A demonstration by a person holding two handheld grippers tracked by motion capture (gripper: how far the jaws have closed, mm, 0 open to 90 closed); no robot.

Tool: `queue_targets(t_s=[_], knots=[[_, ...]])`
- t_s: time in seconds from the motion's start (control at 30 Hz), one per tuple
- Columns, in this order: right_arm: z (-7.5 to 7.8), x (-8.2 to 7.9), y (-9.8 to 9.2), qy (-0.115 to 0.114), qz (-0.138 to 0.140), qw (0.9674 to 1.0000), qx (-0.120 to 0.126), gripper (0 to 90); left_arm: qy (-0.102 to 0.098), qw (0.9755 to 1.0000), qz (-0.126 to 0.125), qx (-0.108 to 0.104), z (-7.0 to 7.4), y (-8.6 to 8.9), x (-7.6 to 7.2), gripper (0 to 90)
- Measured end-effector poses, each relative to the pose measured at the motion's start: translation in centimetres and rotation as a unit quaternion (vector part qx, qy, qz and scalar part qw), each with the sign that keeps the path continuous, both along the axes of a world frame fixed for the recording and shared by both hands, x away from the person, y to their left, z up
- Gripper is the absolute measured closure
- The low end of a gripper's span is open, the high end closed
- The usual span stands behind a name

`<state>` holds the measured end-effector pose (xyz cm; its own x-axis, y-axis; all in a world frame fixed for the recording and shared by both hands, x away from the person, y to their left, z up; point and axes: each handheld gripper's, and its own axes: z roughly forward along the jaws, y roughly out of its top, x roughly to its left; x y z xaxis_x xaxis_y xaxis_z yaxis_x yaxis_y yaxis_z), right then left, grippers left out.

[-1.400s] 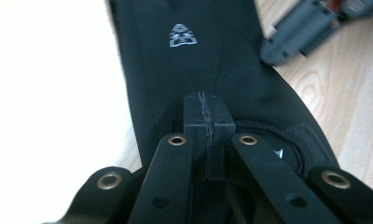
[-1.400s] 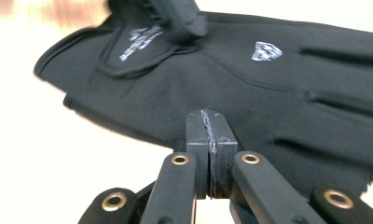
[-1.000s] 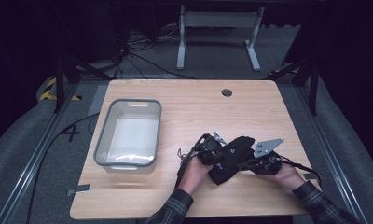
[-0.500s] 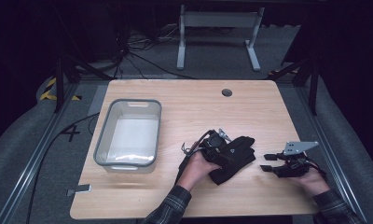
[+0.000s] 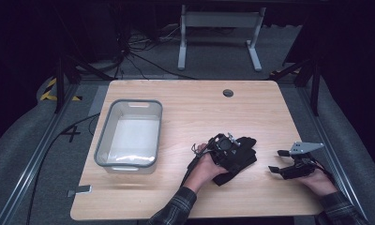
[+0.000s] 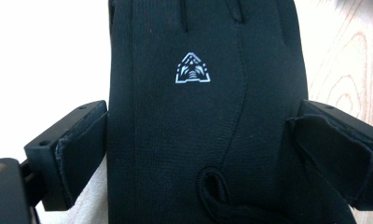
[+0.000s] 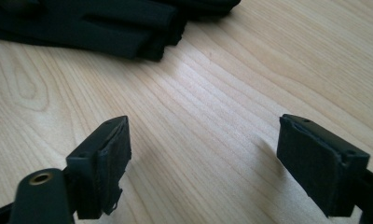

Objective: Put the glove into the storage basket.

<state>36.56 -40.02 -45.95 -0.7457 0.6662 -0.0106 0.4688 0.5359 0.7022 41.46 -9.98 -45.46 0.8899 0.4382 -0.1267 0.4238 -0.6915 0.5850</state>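
Observation:
A black glove [image 5: 239, 161] lies on the wooden table [image 5: 185, 108], right of centre near the front. My left gripper [image 5: 231, 152] sits on top of it. In the left gripper view the glove [image 6: 198, 116], with a small white triangular logo, lies between the fingers [image 6: 82, 149]. The left gripper's [image 6: 198, 154] jaws have just been opening and no longer squeeze the glove. My right gripper [image 5: 274, 161] rests to the right of the glove, apart from it. Its jaws have also just been opening. The right gripper [image 7: 203, 163] has only bare wood between its jaws, with the glove's fingers [image 7: 105, 23] beyond.
A grey plastic bin [image 5: 129, 133] stands on the left half of the table, with something pale at its bottom. A round cable hole [image 5: 228, 93] sits near the far edge. Dark floor, cables and a metal stand [image 5: 218, 33] lie beyond the table.
My right gripper let go of the glove, moved right away from it and opened. The left gripper's jaws opened over the glove, which now rests on the table.

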Motion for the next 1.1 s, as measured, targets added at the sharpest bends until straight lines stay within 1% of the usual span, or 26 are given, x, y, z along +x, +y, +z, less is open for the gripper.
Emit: queue_targets(t_s=[0.07, 0.13, 0.17, 0.23, 0.3, 0.33, 0.37, 0.4, 0.43, 0.47, 0.57, 0.63, 0.67, 0.73, 0.77, 0.83, 0.9, 1.0, 1.07, 1.1], knots=[[-0.2, 0.0, 0.0, -0.003, -0.002, 1.0, -0.004, 16.4, 0.002, 1.0, -0.002, 0.001, -0.1, 0.0, 0.0, 5.8], [-0.4, 0.1, 0.0, -0.007, -0.004, 1.0, -0.005, 15.2, -0.004, 1.0, -0.005, 0.005, 0.0, 0.1, 0.0, 7.4], [-0.4, 0.1, 0.0, -0.008, -0.005, 0.9999, -0.003, 14.5, -0.004, 1.0, -0.005, 0.005, 0.0, 0.1, 0.0, 9.4], [-0.5, 0.1, 0.0, -0.013, -0.007, 0.9999, 0.001, 12.3, -0.011, 0.9998, -0.013, 0.008, 0.1, 0.1, -0.2, 14.2], [-0.6, 0.1, 0.0, -0.013, -0.007, 0.9999, 0.002, 11.2, -0.013, 0.9998, -0.013, 0.007, 0.1, 0.1, -0.2, 15.7], [-0.7, 0.1, 0.0, -0.014, -0.007, 0.9999, 0.004, 10.2, -0.016, 0.9997, -0.017, 0.008, 0.2, 0.2, -0.3, 18.5], [-0.7, 0.1, 0.0, -0.016, -0.007, 0.9998, 0.007, 9.5, -0.017, 0.9996, -0.021, 0.007, 0.2, 0.3, -0.2, 24.2], [-0.7, 0.1, 0.0, -0.016, -0.007, 0.9998, 0.006, 9.3, -0.013, 0.9996, -0.026, 0.002, 0.3, 0.4, -0.2, 31.3], [-0.8, 0.1, 0.0, -0.016, -0.006, 0.9998, 0.006, 9.0, -0.011, 0.9995, -0.029, -0.001, 0.4, 0.5, -0.2, 44.3], [-0.8, 0.1, 0.0, -0.016, -0.006, 0.9998, 0.006, 9.0, -0.005, 0.9995, -0.031, -0.006, 0.4, 0.5, -0.3, 44.3], [-0.8, 0.1, 0.0, -0.015, -0.006, 0.9999, 0.006, 9.0, 0.004, 0.9991, -0.039, -0.015, 0.4, 0.6, -0.2, 58.8], [-0.8, 0.1, 0.0, -0.015, -0.006, 0.9999, 0.006, 8.9, 0.011, 0.9989, -0.041, -0.02, 0.4, 0.7, -0.1, 63.9], [-0.8, 0.1, 0.0, -0.015, -0.007, 0.9999, 0.006, 8.9, 0.017, 0.9988, -0.037, -0.025, 0.4, 0.7, -0.1, 65.2], [-0.8, 0.1, 0.0, -0.015, -0.007, 0.9999, 0.006, 8.8, 0.027, 0.9987, -0.035, -0.028, 0.5, 0.9, 0.1, 66.6], [-0.8, 0.1, 0.0, -0.015, -0.007, 0.9998, 0.006, 8.8, 0.028, 0.9987, -0.032, -0.028, 0.6, 1.0, 0.1, 66.8], [-0.8, 0.1, 0.0, -0.015, -0.007, 0.9999, 0.006, 8.8, 0.029, 0.9989, -0.031, -0.02, 1.1, 1.3, 0.1, 66.9], [-0.8, 0.1, 0.0, -0.015, -0.007, 0.9999, 0.006, 8.8, 0.025, 0.999, -0.03, -0.023, 1.6, 1.5, 0.0, 67.0], [-0.8, 0.1, 0.0, -0.014, -0.007, 0.9999, 0.006, 8.8, 0.029, 0.9986, -0.03, -0.033, 2.5, 2.1, -0.1, 66.8], [-0.8, 0.1, 0.1, -0.015, -0.007, 0.9999, 0.006, 8.7, 0.028, 0.9985, -0.029, -0.037, 3.1, 2.4, -0.2, 66.7], [-0.8, 0.1, 0.0, -0.015, -0.007, 0.9999, 0.006, 8.7, 0.029, 0.9982, -0.023, -0.046, 3.4, 2.7, -0.3, 66.6]])
